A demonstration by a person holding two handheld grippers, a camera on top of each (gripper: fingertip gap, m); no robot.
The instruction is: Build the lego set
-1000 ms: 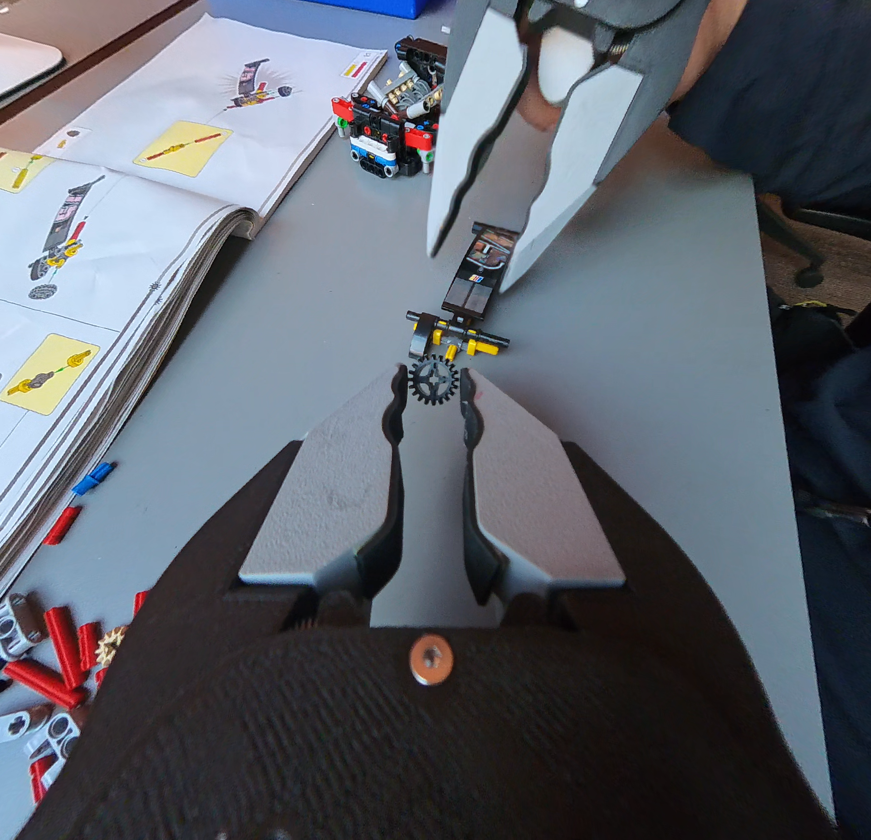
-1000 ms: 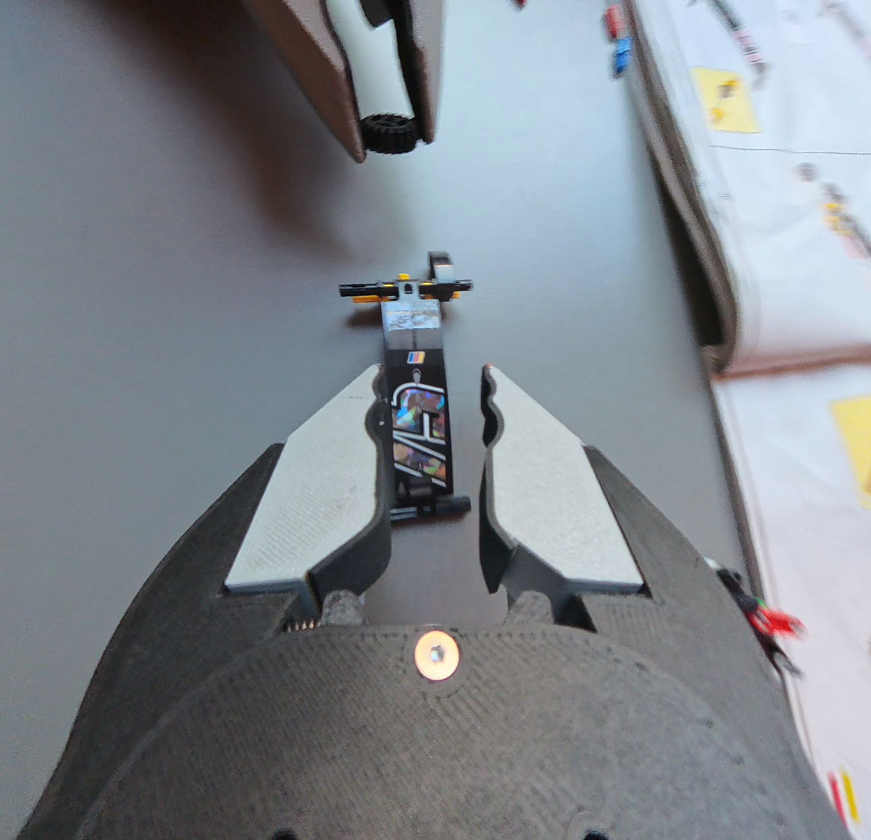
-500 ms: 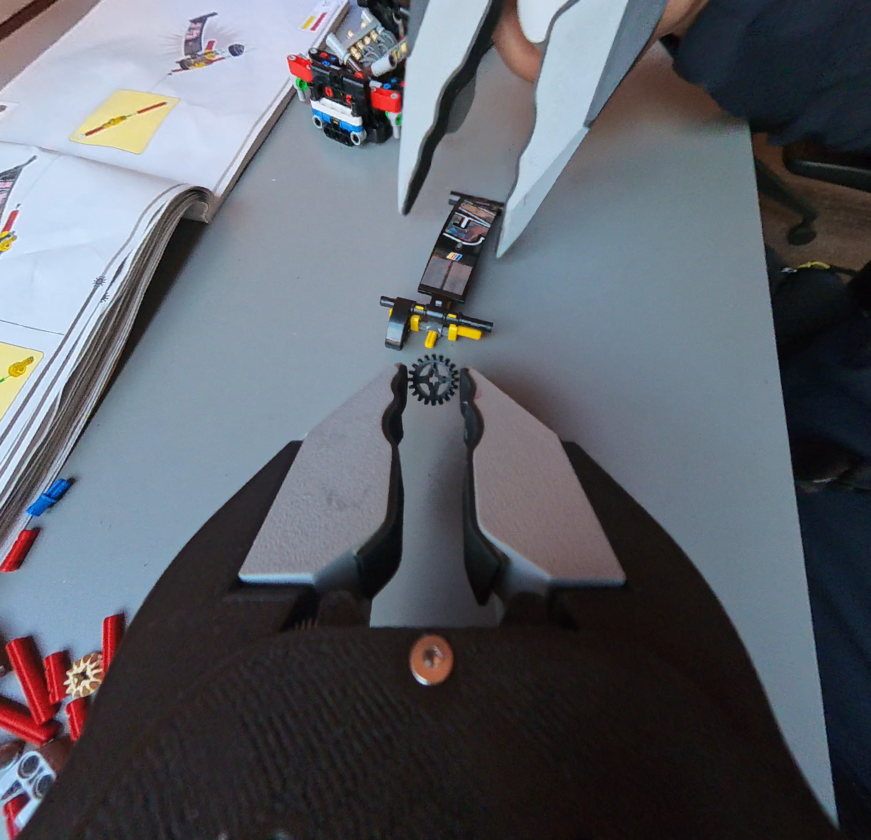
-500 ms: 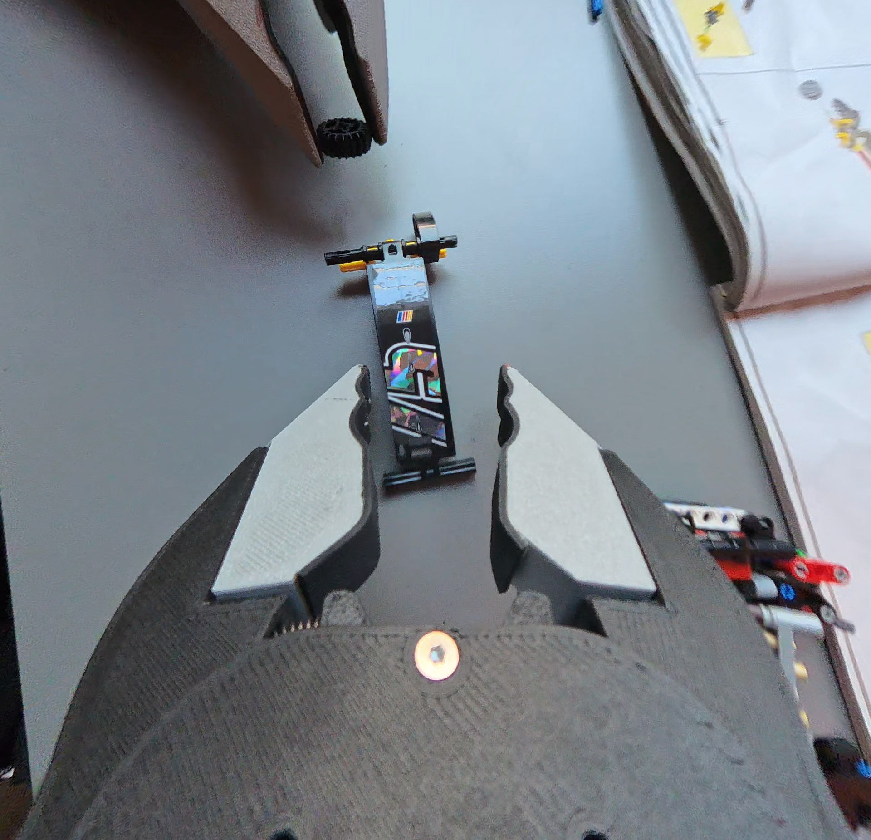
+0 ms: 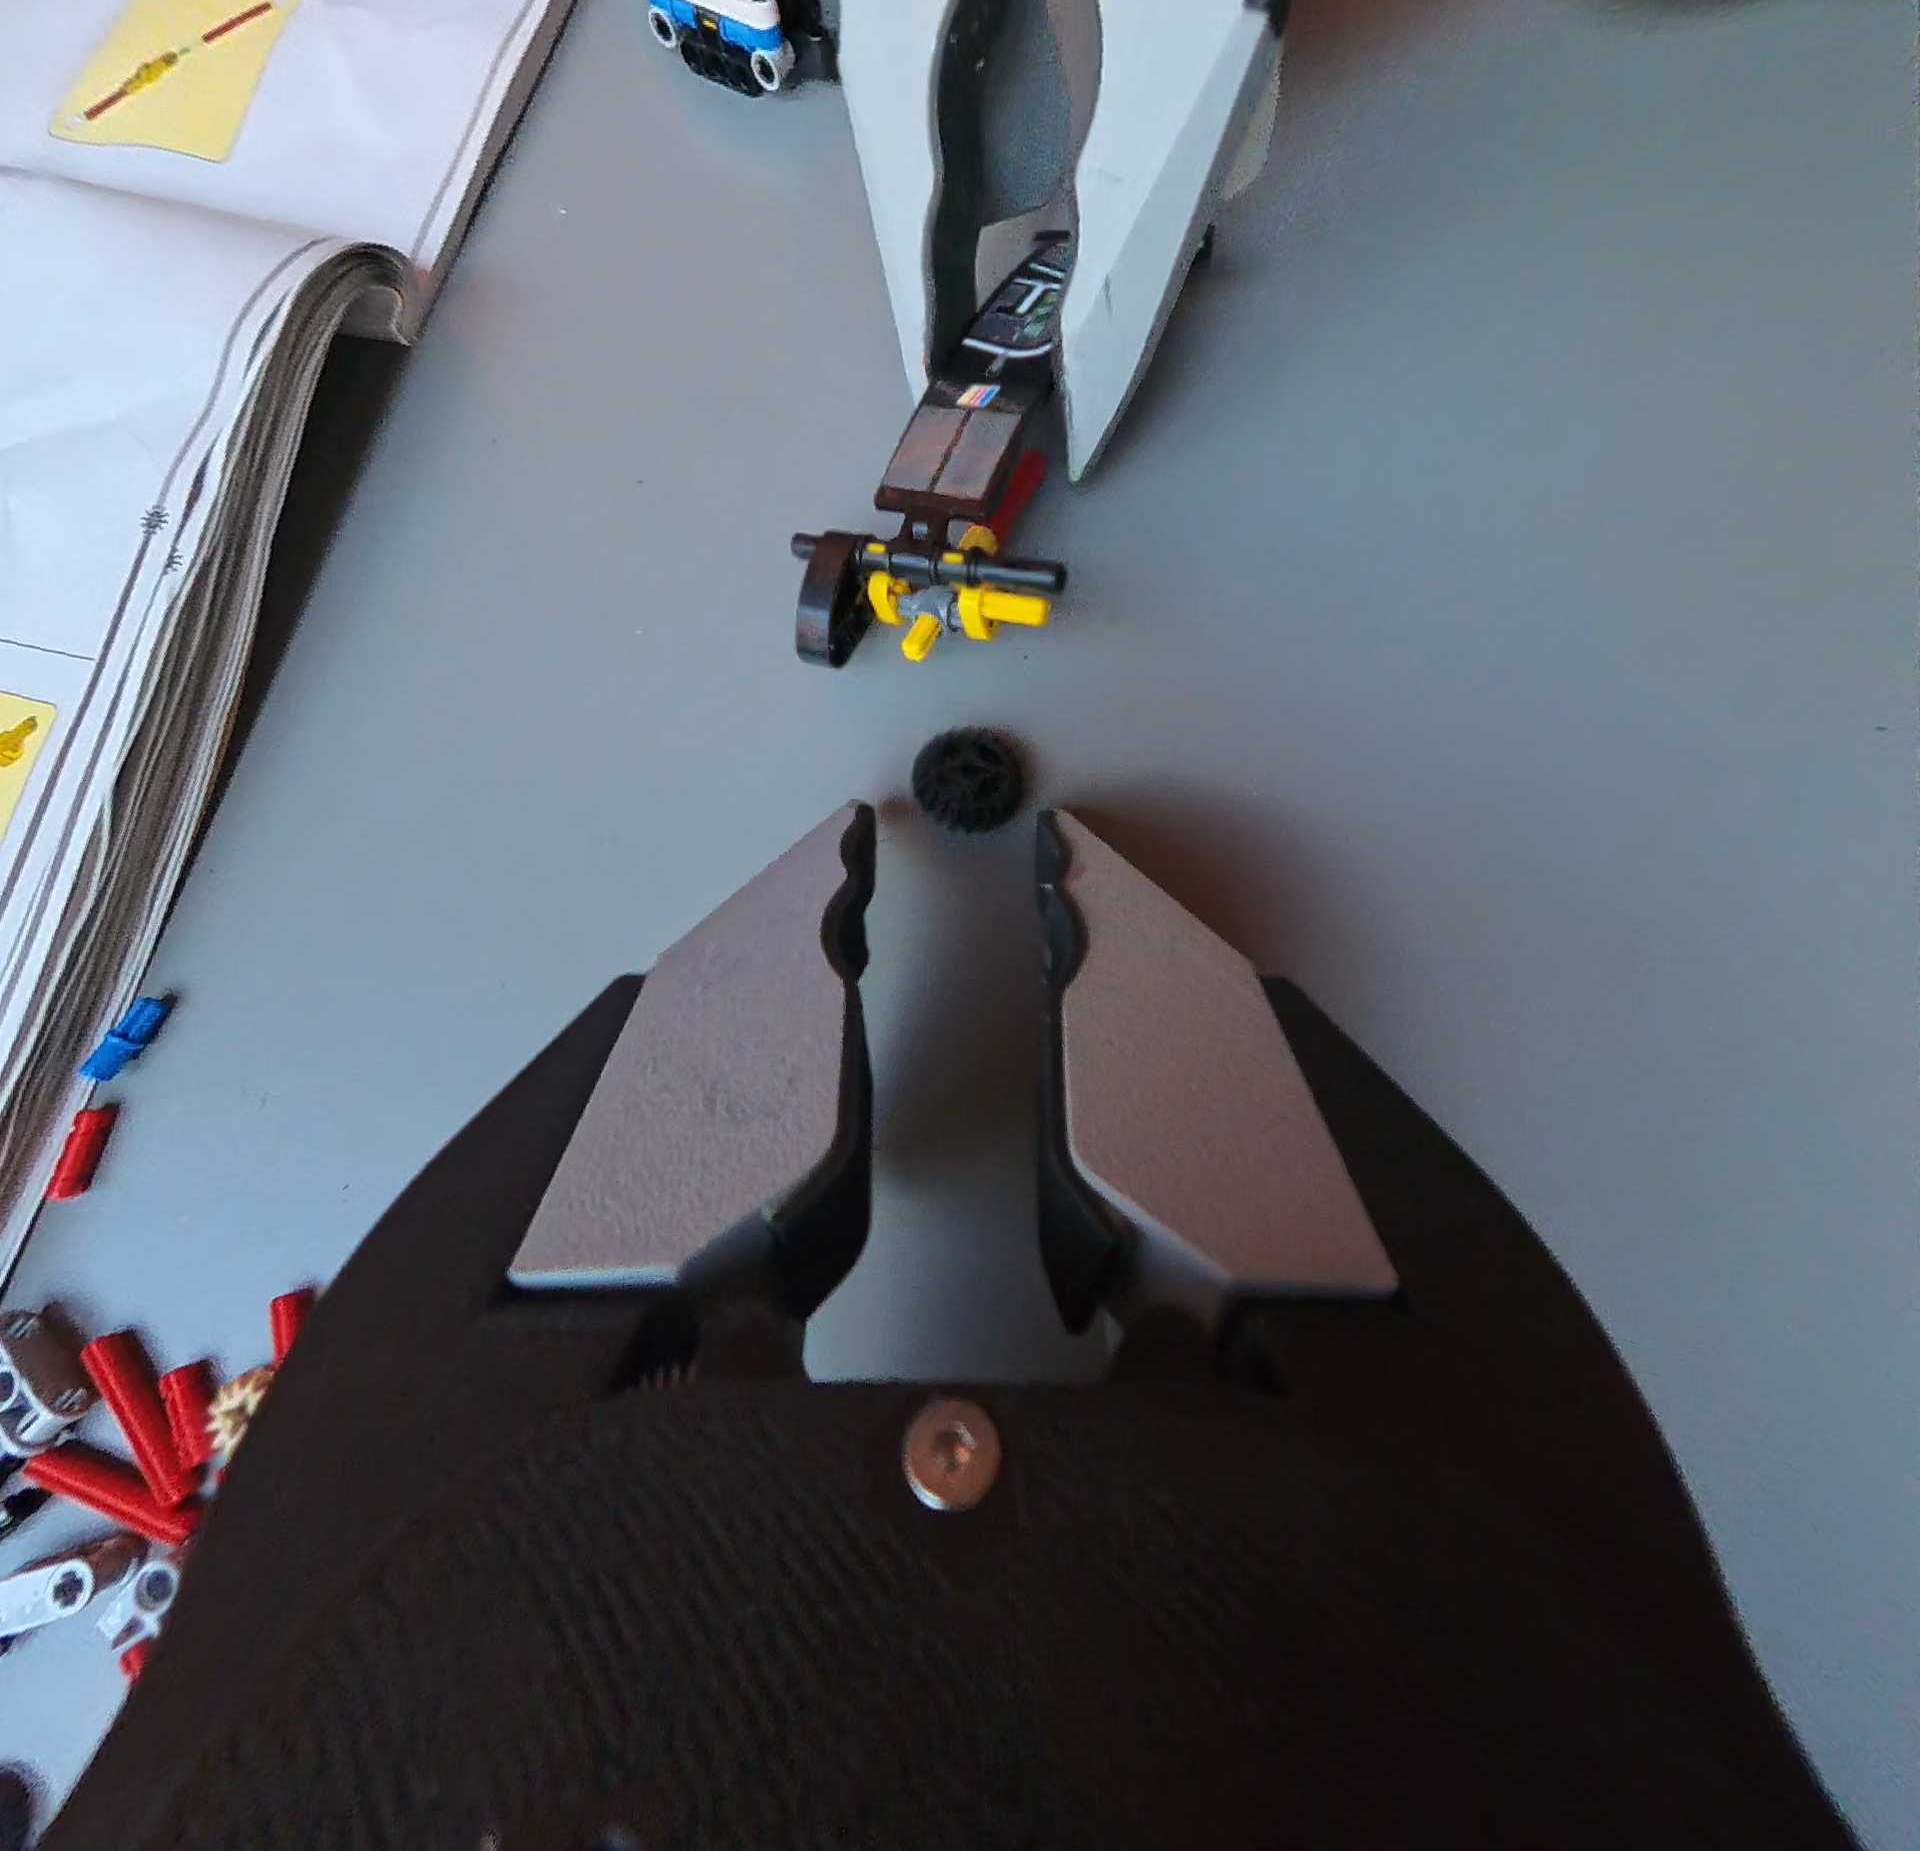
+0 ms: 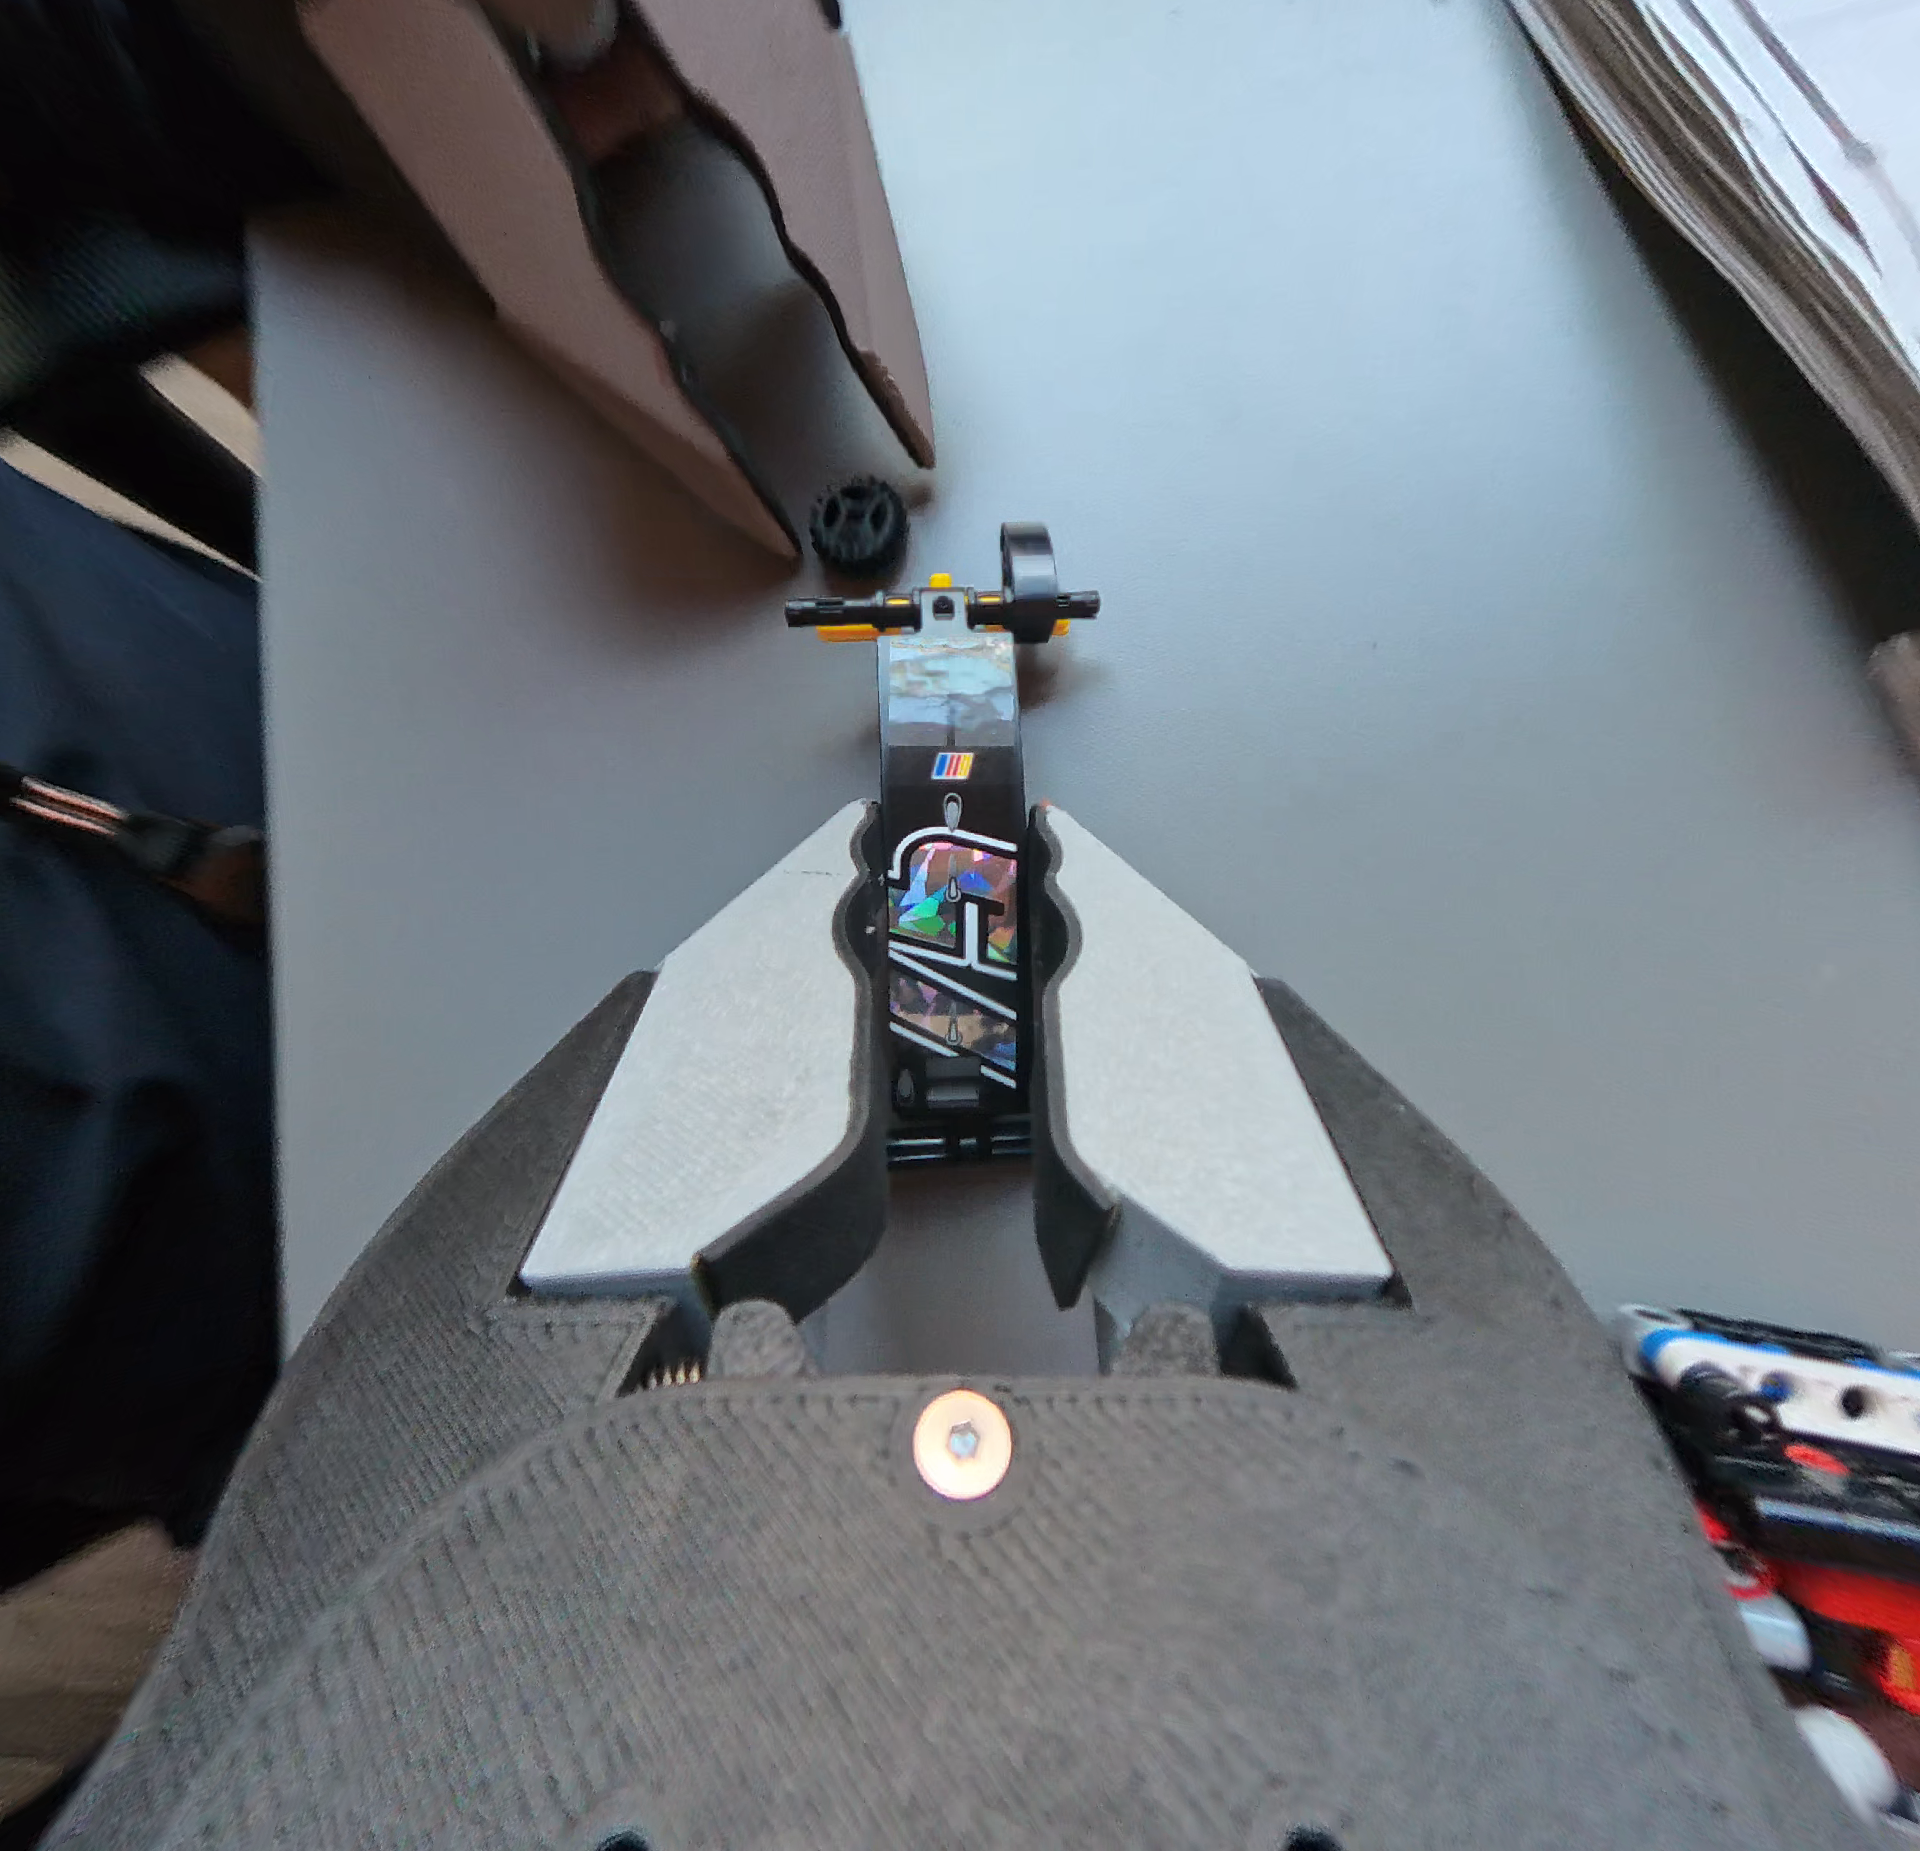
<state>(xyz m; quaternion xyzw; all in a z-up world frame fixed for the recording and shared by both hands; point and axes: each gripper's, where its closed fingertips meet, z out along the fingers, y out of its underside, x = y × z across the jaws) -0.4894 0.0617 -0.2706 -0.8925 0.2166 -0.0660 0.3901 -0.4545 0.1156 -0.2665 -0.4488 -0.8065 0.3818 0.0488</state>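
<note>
Left gripper [image 5: 954, 825] stood with its jaws parted, nothing between the pads; a small black gear [image 5: 968, 778] lay loose on the grey desk [image 5: 1507, 658] just past the fingertips, blurred in the left wrist view. Beyond the gear, apart from it, sat the cross-axle end of a long black brick assembly [image 6: 951, 721], with yellow connectors [image 5: 961, 606] and a black curved piece [image 5: 826, 601] at one end of the axle. Right gripper [image 6: 948, 825] was closed on the assembly's stickered black panel, both pads pressed against its long edges. Open desk lay to the left gripper's right, out to the desk edge. On its left the room was narrower: loose red pins [image 5: 125, 1406] and a blue pin [image 5: 125, 1038] nearby, then the thick open instruction booklet [image 5: 208, 471], whose page edges faced the assembly across a bare strip. Farthest off, a partly built brick model [image 5: 727, 4] sat by the booklet's corner.
</note>
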